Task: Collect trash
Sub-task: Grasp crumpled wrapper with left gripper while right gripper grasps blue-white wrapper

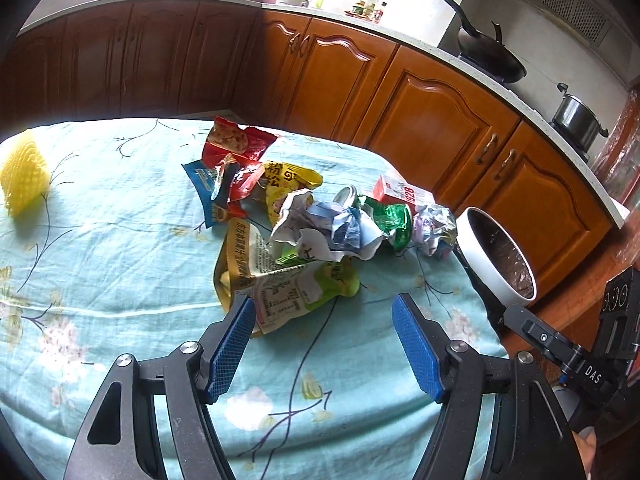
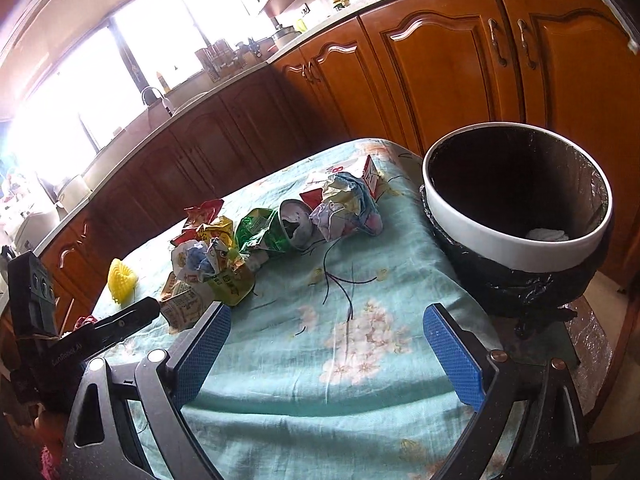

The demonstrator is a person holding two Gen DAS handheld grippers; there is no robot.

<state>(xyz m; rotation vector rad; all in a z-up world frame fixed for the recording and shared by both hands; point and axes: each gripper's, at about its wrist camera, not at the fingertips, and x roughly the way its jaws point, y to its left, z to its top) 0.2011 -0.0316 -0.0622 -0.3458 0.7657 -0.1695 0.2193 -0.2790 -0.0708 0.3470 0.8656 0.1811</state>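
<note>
A pile of trash lies on the teal flowered tablecloth [image 1: 120, 248]: a yellow-green printed wrapper [image 1: 280, 280], crumpled paper [image 1: 320, 232], a red snack bag [image 1: 236, 142], a crushed green can [image 1: 390, 218], a paper ball [image 1: 434, 230] and a red-white carton [image 1: 400, 192]. My left gripper [image 1: 324, 320] is open and empty, its left finger at the yellow-green wrapper's near edge. My right gripper [image 2: 326, 340] is open and empty above bare cloth. The white-rimmed bin [image 2: 516, 200] with a black liner stands right of it; the can [image 2: 294, 226] and paper ball [image 2: 348, 208] lie ahead.
A yellow foam net [image 1: 24, 178] lies at the table's far left. Wooden kitchen cabinets [image 1: 440, 120] run close behind the table, with a wok [image 1: 488, 52] and a pot [image 1: 576, 116] on the counter. The bin stands at the table's right edge [image 1: 496, 256].
</note>
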